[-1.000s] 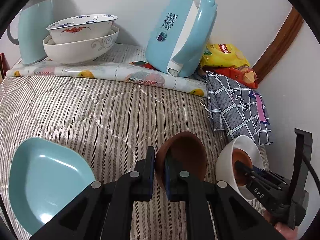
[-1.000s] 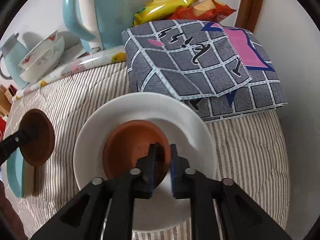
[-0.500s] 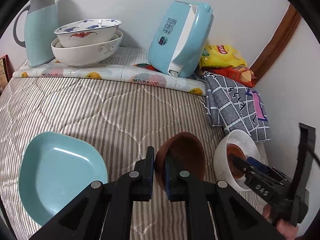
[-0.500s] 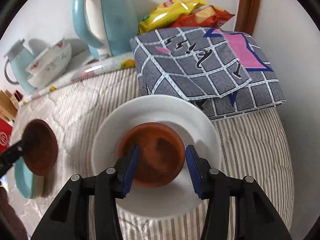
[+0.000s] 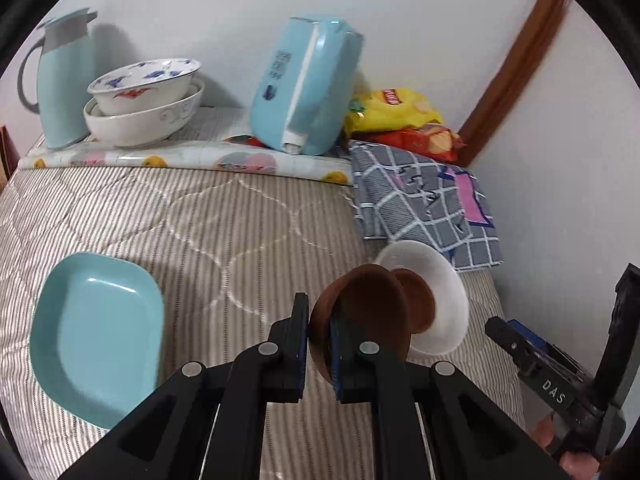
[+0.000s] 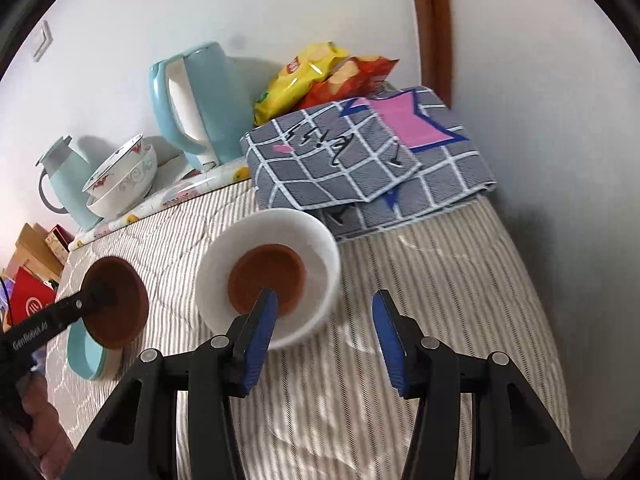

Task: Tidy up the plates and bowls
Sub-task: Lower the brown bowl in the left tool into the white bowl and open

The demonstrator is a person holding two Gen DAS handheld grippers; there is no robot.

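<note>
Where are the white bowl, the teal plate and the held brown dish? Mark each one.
white bowl (image 6: 316,240), right wrist view, bare inner wall at the back
teal plate (image 5: 96,332), left wrist view, middle of its well
held brown dish (image 5: 372,304), left wrist view, its inner face

Saucer (image 5: 372,316): sitting between the left fingers (image 5: 298,332), clamped by its rim.
Bowl (image 6: 316,240): lying ahead of the right fingers (image 6: 260,332), toward the left one.
Dish (image 6: 266,280): resting in the bowl.
Plate (image 5: 96,332): lying left of the left fingers.
Cloth (image 6: 360,160): lying behind the bowl.
Kettle (image 5: 304,84): standing far ahead of the left fingers.
</note>
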